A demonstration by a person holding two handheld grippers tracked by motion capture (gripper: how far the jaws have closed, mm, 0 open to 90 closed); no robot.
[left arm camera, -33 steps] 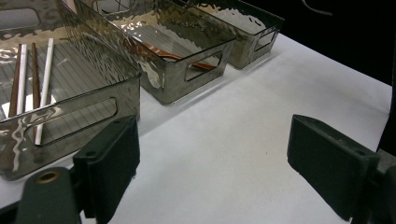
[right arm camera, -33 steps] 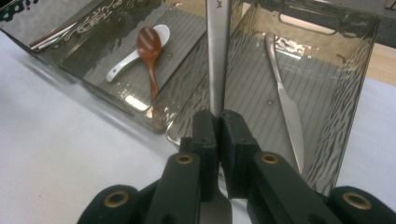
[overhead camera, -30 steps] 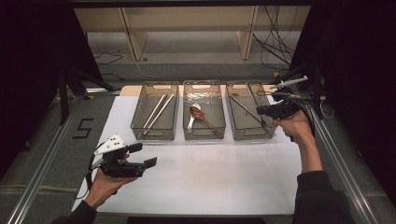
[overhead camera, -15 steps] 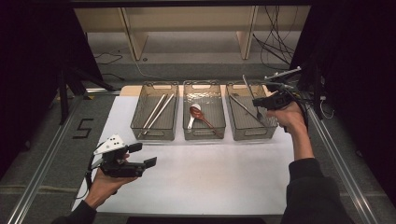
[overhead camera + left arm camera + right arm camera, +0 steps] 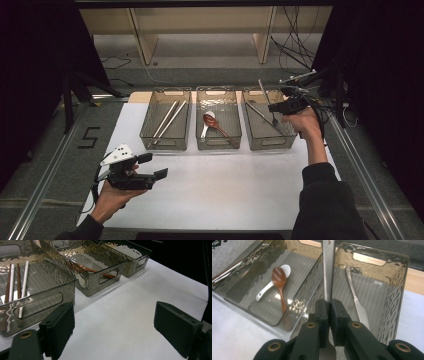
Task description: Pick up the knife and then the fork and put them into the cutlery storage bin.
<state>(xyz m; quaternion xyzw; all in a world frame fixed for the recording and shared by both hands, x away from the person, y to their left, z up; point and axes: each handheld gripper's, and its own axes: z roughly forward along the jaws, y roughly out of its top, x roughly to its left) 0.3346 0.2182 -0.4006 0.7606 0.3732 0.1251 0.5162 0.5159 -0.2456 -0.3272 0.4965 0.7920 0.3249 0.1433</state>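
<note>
Three smoky clear bins stand in a row. The left bin (image 5: 165, 142) holds chopsticks (image 5: 169, 119); the middle bin (image 5: 218, 144) holds a white spoon (image 5: 206, 125) and a brown spoon (image 5: 279, 277). Over the right bin (image 5: 271, 144) my right gripper (image 5: 280, 106) is shut on a metal utensil (image 5: 264, 92) whose handle points up and away. The jaws of my right gripper (image 5: 329, 305) pinch its flat shaft (image 5: 328, 270). A second metal utensil (image 5: 355, 297) lies in that bin. My left gripper (image 5: 153, 166) hovers open over the white mat, its jaws wide apart and nothing between them (image 5: 117, 322).
A white mat (image 5: 225, 190) covers the table in front of the bins. Cables and a stand (image 5: 305, 77) crowd the area just right of the right bin. A metal rail (image 5: 45, 170) runs along the left side, and shelving legs stand behind the bins.
My right gripper has moved up and slightly back over the right bin, tilting the held utensil more upright. The left gripper has stayed still.
</note>
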